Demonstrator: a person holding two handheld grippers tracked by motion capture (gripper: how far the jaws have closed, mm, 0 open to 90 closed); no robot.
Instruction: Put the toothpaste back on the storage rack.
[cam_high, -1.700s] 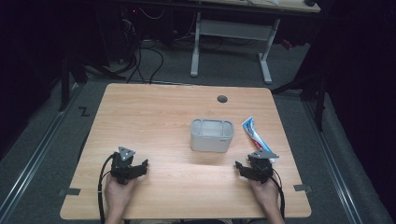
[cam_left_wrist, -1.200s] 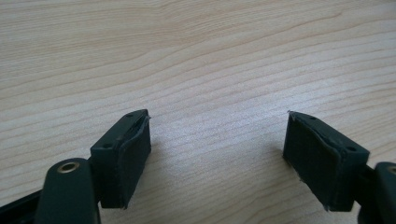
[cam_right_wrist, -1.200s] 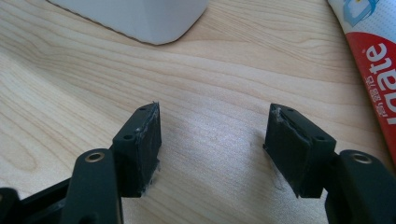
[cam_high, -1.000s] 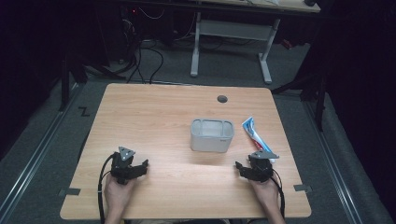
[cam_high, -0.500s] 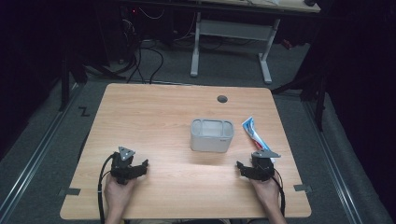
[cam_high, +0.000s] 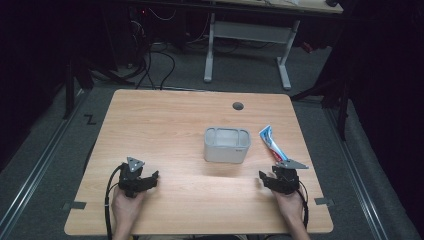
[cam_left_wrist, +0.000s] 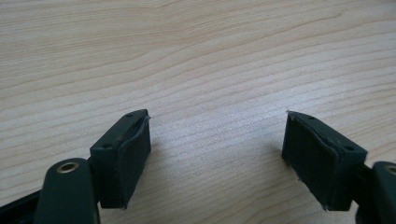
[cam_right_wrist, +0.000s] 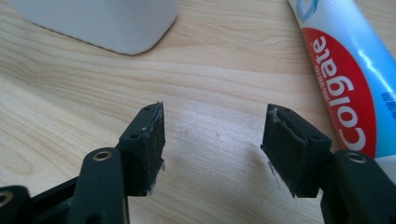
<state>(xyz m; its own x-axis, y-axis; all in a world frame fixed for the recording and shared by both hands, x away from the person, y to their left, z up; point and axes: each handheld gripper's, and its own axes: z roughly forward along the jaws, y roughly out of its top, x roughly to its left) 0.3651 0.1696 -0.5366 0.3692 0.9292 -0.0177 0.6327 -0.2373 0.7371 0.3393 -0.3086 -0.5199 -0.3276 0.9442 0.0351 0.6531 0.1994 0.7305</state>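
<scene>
A pale grey open box (cam_high: 225, 153) stands right of the table's middle, and its near corner (cam_right_wrist: 107, 23) shows in the right gripper view. A red, white and blue Colgate toothpaste tube (cam_high: 270, 141) lies flat to the box's right, just ahead and right of my right gripper (cam_right_wrist: 345, 84). The right gripper (cam_high: 280, 176) rests near the front right edge. Its jaws (cam_right_wrist: 215, 135) stand open over bare wood and have just been closing a little, with nothing between them. My left gripper (cam_high: 137, 176) sits near the front left, open (cam_left_wrist: 217, 140) over bare wood.
The light wooden table (cam_high: 165, 130) has a round cable hole (cam_high: 238, 105) near its far edge. A white-legged desk (cam_high: 250, 35) and loose cables stand on the dark floor behind. The person's hands come in over the table's front edge.
My right gripper has edged slightly to the right. The left gripper, the box and the tube have stayed where they were.
</scene>
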